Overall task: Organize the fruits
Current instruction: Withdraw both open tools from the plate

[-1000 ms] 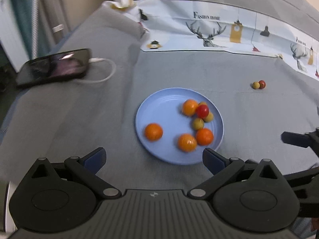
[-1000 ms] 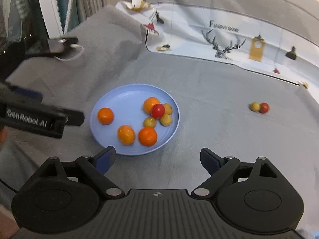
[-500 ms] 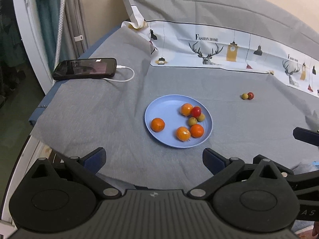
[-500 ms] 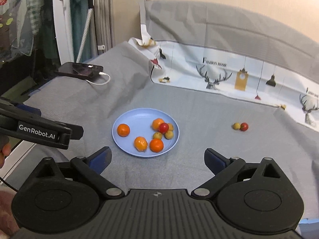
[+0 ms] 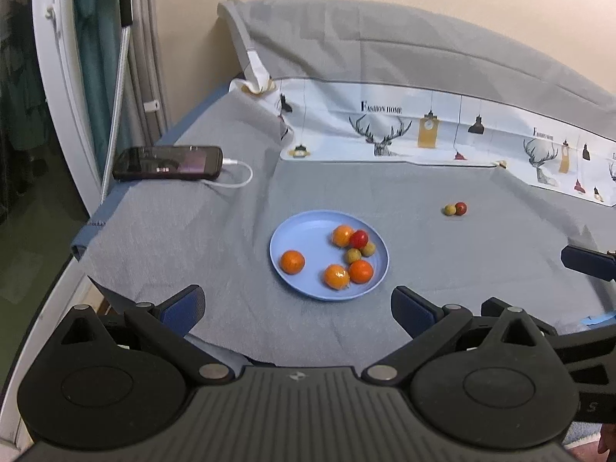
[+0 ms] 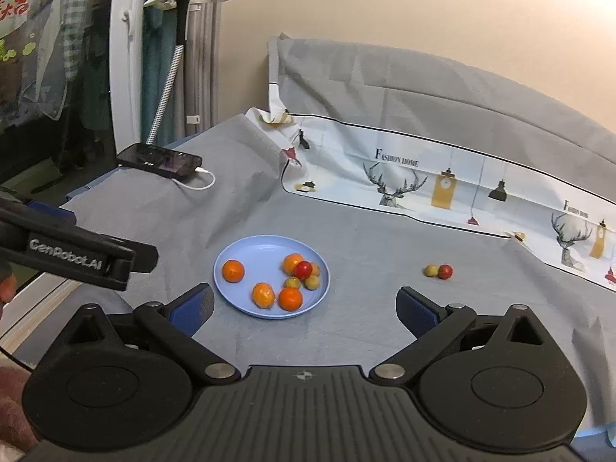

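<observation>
Both tongs have pulled back and risen since the earlier frames, so the plate (image 5: 287, 231) appears smaller. Left tongs (image 5: 298, 308): released, nothing between them. Right tongs (image 6: 304, 308): released, just opened wider, empty. On the bed (image 5: 192, 231), from left: phone (image 5: 167, 163), blue plate holding oranges (image 5: 292, 261) and small fruits, then two loose fruits (image 5: 455, 209) touching, well apart from it.

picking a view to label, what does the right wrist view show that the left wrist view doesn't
Only the right wrist view: the left gripper's "GenRobot.AI" finger and the checked shirts hanging at left.

Only the left wrist view: the right gripper's dark blue fingertip at the right edge.

Both: the round light-blue plate of oranges and small fruits, the loose yellow-and-red fruit pair, and the black phone.
</observation>
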Tool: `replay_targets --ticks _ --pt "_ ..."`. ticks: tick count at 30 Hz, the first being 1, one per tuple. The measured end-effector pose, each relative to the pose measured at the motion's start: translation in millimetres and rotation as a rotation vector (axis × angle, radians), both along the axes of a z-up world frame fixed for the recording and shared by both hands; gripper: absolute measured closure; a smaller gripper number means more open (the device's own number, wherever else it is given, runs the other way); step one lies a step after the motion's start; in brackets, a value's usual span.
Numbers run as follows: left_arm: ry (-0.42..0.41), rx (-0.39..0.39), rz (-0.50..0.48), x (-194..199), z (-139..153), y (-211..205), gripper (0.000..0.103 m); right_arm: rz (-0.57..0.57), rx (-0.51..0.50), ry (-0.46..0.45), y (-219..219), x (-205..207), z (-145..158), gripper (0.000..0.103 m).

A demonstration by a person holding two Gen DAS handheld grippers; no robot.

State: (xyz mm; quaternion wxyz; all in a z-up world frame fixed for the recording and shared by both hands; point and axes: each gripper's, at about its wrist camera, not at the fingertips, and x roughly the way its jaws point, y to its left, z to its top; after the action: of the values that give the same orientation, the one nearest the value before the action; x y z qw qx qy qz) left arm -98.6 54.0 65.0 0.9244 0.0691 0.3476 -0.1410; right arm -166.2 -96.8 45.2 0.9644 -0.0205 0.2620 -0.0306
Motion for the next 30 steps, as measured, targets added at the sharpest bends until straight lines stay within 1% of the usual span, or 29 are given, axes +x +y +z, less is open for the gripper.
replay_targets --ticks 3,6,12,23,27,30 --pt "0.003 0.010 -0.004 1.3 2.4 -2.8 0.000 0.002 0.008 -0.023 -0.9 -5.0 1.3 0.003" --pt "-0.001 -0.004 0.000 -1.5 2.9 -1.1 0.000 -0.006 0.012 -0.022 -4.1 -6.9 1.2 0.003" --pt "0.022 0.007 -0.003 3.5 -1.8 -2.8 0.000 -0.008 0.025 -0.019 -4.3 -7.4 -1.9 0.002" --pt "0.071 0.037 -0.001 27.1 -15.4 -11.8 0.000 -0.023 0.058 0.036 -16.7 11.6 -16.3 0.002" --pt "0.082 0.045 -0.006 40.0 -16.5 -21.1 0.000 -0.053 0.079 0.050 -27.6 19.4 -23.0 0.002" --pt "0.090 0.059 -0.027 51.1 -18.2 -35.9 0.000 -0.091 0.099 0.061 -41.6 25.2 -28.9 0.002"
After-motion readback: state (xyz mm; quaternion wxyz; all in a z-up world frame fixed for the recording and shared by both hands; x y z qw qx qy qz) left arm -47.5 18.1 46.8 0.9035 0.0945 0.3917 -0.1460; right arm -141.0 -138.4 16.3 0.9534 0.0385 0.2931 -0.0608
